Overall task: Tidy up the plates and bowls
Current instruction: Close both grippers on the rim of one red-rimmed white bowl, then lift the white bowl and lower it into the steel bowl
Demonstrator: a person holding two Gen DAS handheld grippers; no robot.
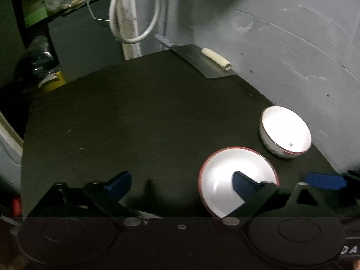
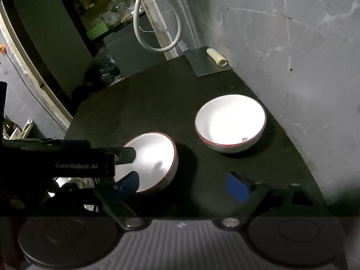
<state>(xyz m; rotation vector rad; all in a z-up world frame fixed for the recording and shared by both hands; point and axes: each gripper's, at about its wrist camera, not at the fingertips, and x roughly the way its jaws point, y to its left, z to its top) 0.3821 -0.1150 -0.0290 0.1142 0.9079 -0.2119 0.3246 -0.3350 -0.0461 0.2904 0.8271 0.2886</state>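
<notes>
The dark worktop [image 1: 112, 123] lies bare across its left and middle. On the right, two white bowls, the near bowl [image 2: 155, 157] and the far bowl [image 2: 229, 121], stand apart beside the grey wall [image 2: 303, 67]. A metal sheet [image 2: 204, 64] with a rolled wrapper [image 2: 216, 56] fills the far corner; a cable loop [image 2: 155, 31] hangs above it.
</notes>
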